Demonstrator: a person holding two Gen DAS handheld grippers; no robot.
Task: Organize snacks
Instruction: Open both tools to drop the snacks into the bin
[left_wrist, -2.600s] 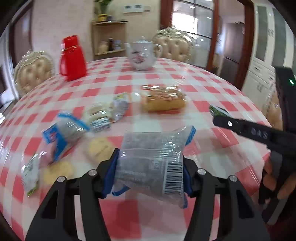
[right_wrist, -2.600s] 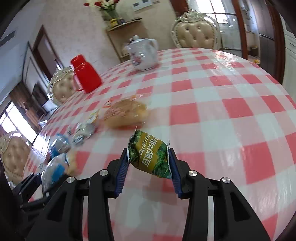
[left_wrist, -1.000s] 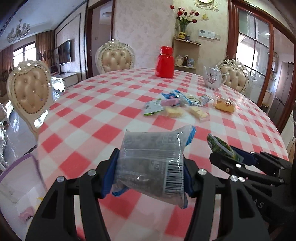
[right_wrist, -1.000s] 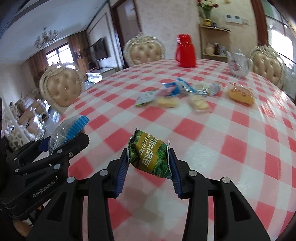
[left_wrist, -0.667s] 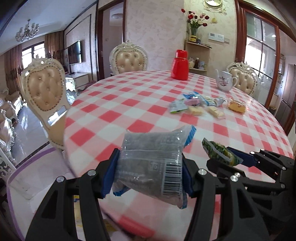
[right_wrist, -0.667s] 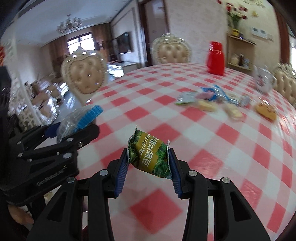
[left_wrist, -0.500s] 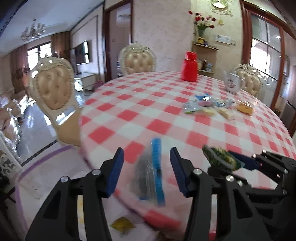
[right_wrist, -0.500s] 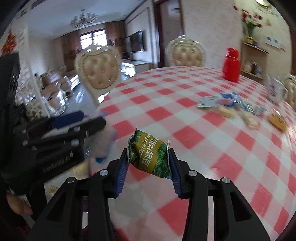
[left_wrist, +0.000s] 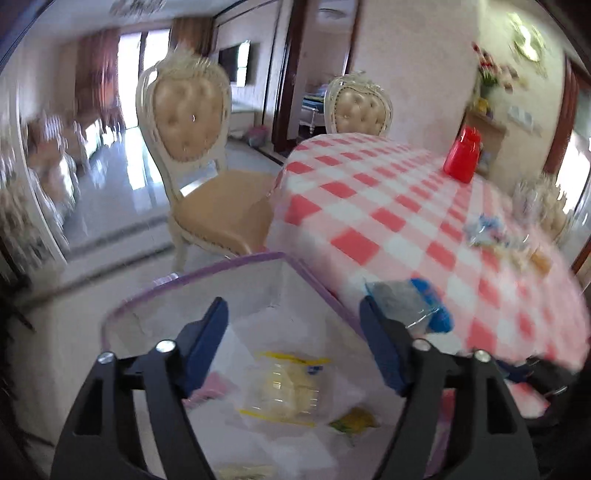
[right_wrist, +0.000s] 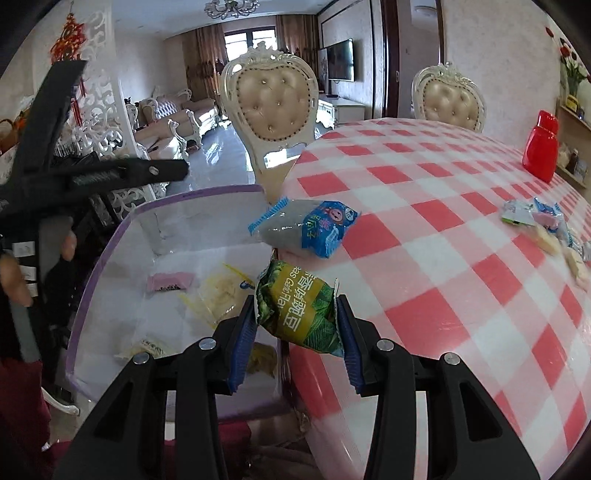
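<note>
My left gripper (left_wrist: 293, 332) is open and empty above a white bin with a purple rim (left_wrist: 192, 280). The clear blue-edged snack packet (right_wrist: 306, 227) lies on the table's edge beside the bin; it shows by my right finger in the left wrist view (left_wrist: 410, 306). My right gripper (right_wrist: 297, 325) is shut on a green snack packet (right_wrist: 299, 310), held over the bin's near side by the table edge. Inside the bin (right_wrist: 110, 236) lie a pink packet (right_wrist: 170, 282) and yellow-trimmed clear packets (right_wrist: 218, 291). My left gripper also shows in the right wrist view (right_wrist: 147, 171).
The round table has a red-and-white checked cloth (right_wrist: 443, 236). More snacks (right_wrist: 543, 225) lie at its far right, with a red jug (right_wrist: 541, 147) behind. A cream padded chair (right_wrist: 273, 110) stands just behind the bin, another (right_wrist: 448, 99) farther back.
My left gripper swung left off the table to the bin, opened and let go of the clear packet, which landed on the table's edge. My right gripper followed, still holding the green packet.
</note>
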